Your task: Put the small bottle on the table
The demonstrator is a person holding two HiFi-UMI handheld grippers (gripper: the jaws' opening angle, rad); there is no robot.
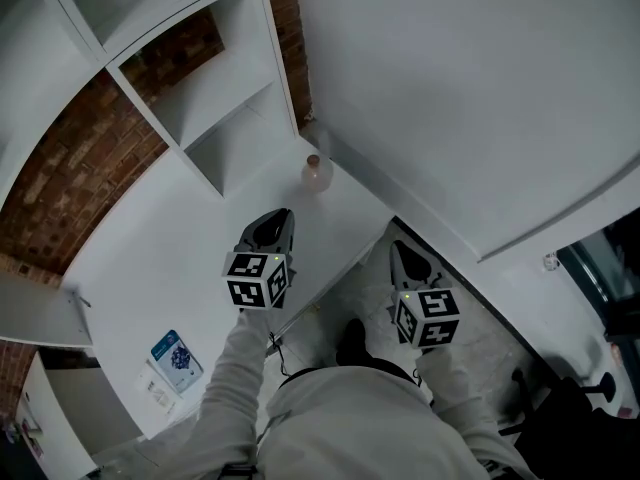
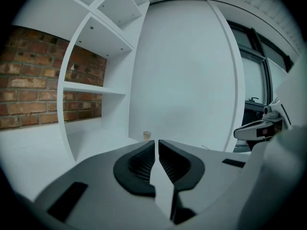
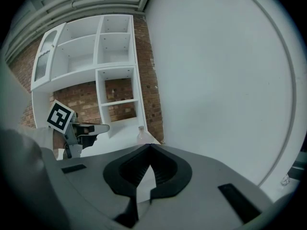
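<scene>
Item: small bottle (image 1: pixel 316 173), upright on the white table (image 1: pixel 150 268) near the wall corner, at 1 o'clock of the left gripper (image 1: pixel 278 218) and apart from it. Left gripper: jaws all but together, nothing between. Right gripper (image 1: pixel 405 253), at 3 o'clock of the left: jaws met, empty. Step: placing appears complete. Next move calls only for drawing clear without nudging the bottle.

White surfaces, red brick, one spot of blue

The small pale translucent bottle (image 1: pixel 316 175) has a tan-brown cap and stands on the plain white table (image 1: pixel 150 268). Behind the bottle are a white shelf unit (image 1: pixel 215 78) and a red-brown brick wall (image 1: pixel 80 168). Well away from the bottle lies a blue-and-white printed card (image 1: pixel 177 358).
</scene>
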